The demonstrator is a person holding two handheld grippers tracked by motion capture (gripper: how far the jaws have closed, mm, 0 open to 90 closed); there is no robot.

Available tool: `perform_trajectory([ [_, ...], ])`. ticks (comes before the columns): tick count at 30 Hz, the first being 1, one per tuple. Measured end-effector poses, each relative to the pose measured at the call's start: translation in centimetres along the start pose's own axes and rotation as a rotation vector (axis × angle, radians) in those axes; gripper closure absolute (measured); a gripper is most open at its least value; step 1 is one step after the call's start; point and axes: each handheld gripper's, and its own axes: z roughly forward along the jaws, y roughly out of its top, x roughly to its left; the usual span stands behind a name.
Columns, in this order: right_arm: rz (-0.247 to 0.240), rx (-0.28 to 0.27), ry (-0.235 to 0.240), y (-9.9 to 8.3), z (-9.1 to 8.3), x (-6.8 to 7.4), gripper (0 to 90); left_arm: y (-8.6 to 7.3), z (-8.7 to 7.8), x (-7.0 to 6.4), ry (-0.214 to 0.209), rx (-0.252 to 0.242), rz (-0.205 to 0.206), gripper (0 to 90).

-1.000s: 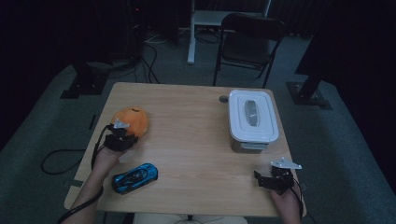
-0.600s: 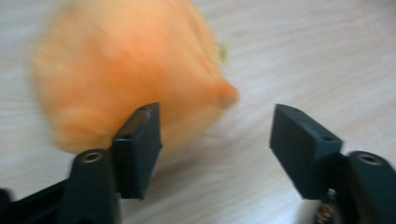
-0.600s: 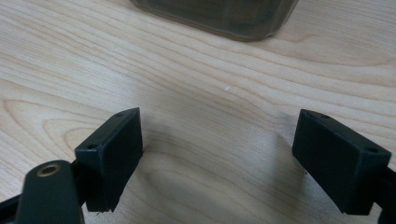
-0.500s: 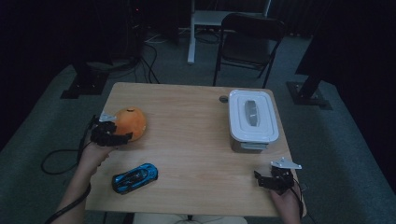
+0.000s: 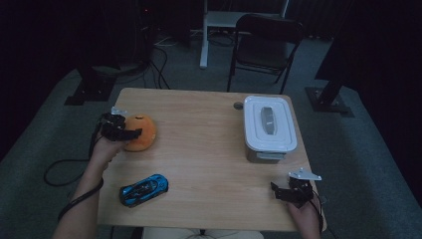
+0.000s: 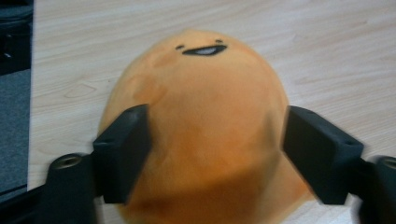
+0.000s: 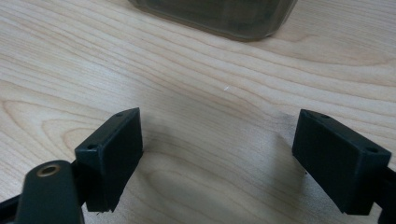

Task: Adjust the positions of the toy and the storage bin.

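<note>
Near the left edge of the tabletop [image 5: 209, 149], toward the far corner, sits the orange plush toy [image 5: 140, 132] — a rounded, egg-like shape with a small black smiling mouth stitched near its top. The left gripper [image 5: 130, 133] reaches in from the left edge, its jaws spread on either side of the toy. In the left gripper view the two black jaws flank the lower half of the plush [image 6: 201, 126]; the left one lies against its fabric, the right one stands just off its side, and whether they press in cannot be told. The plush rests on the wood, its face turned away from the gripper.

Toward the near left corner lies a blue toy car [image 5: 144, 188], well apart from the plush, set at a slant to the near edge.

By the right edge, about midway along it, stands a white lidded container [image 5: 269, 128] with a handle recessed in its lid.

At the near right corner the right gripper [image 5: 276, 191] hovers low over bare wood — jaws wide apart and holding nothing. In the right gripper view the lower wall of the container [image 7: 219, 16] shows at the top, with open wood grain between it and the jaws.
</note>
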Motion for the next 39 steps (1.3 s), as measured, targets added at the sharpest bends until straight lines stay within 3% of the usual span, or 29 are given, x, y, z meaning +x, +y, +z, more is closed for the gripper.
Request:
perform_trajectory([
  [4,0.000,0.000,0.000,0.0,0.0,0.0,15.6,-0.6,0.9,0.0,-0.031,-0.021,0.018,33.1],
  [7,0.000,0.000,0.000,0.0,0.0,0.0,15.6,-0.8,1.3,0.0,-0.044,-0.006,0.021,37.2],
  [10,0.001,0.000,-0.001,0.0,0.0,0.0,15.7,-1.4,2.4,0.6,-0.059,0.046,-0.038,39.5],
  [12,0.001,0.000,-0.001,0.0,0.0,0.0,15.7,-1.6,2.8,0.7,-0.042,0.049,-0.040,40.6],
  [15,0.001,0.000,-0.001,0.0,0.0,0.0,15.6,-2.0,3.2,-0.4,0.028,0.046,0.017,40.7],
  [17,0.001,0.000,-0.001,0.0,0.0,0.0,15.6,-2.2,3.3,-0.6,0.052,0.033,0.013,40.6],
  [23,0.001,0.000,-0.001,0.0,0.0,0.0,15.7,-2.0,2.3,-1.1,0.085,0.009,0.017,63.6],
  [27,0.001,0.000,-0.001,0.0,0.0,0.0,15.7,-1.3,0.6,-0.9,0.035,-0.011,0.050,70.0],
  [33,0.000,0.000,-0.001,0.0,0.0,0.0,15.7,-1.5,-1.5,-0.5,-0.099,-0.011,0.138,70.8],
  [39,0.001,0.000,-0.001,0.0,0.0,0.0,15.7,-2.3,-3.5,-0.6,-0.166,-0.034,0.217,70.7],
])
